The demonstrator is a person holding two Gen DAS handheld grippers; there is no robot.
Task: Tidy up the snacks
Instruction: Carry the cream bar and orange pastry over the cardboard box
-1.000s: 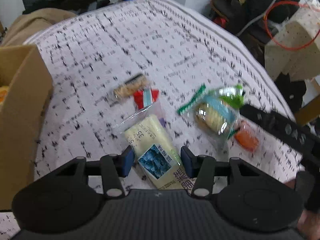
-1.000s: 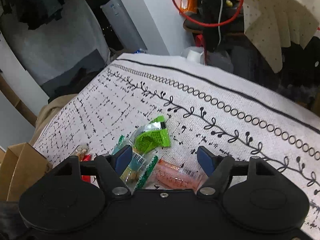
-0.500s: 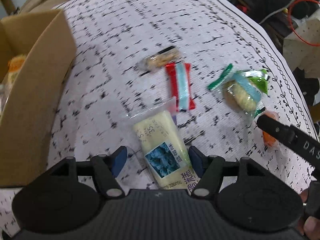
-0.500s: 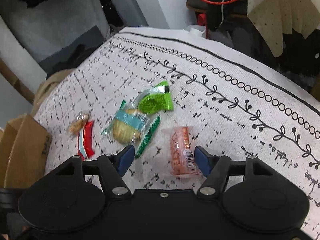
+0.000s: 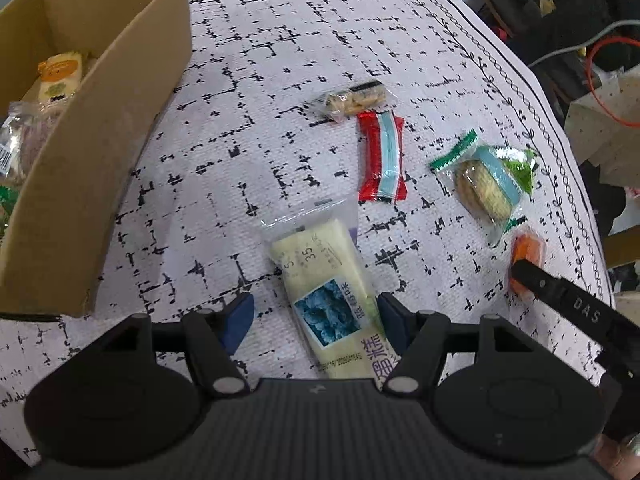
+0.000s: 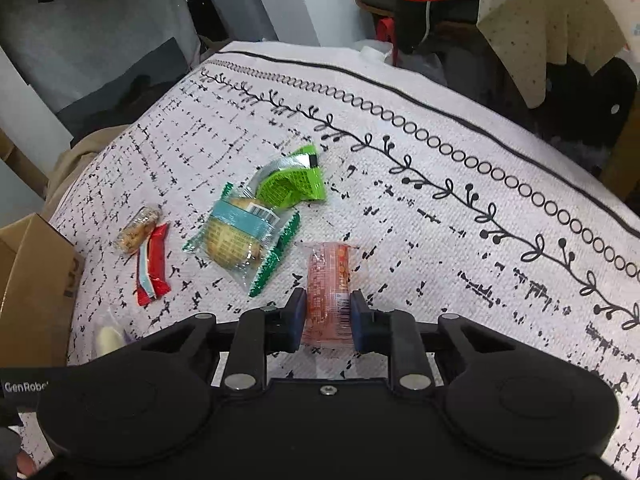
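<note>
Snack-wise, your right gripper [image 6: 325, 314] has just closed and pinches the orange packet [image 6: 328, 284] near the tablecloth's [image 6: 440, 240] right edge; its print is too blurry to read. Your left gripper [image 5: 314, 316] has spread jaws straddling the pale yellow packet [image 5: 324, 280], which shows "35" and Chinese characters, partly cut off by the gripper body. "DAS" and "GenRobo" show on the gripper arms. Cardboard box [image 5: 100, 132] sits at the left edge, contents half hidden.
</note>
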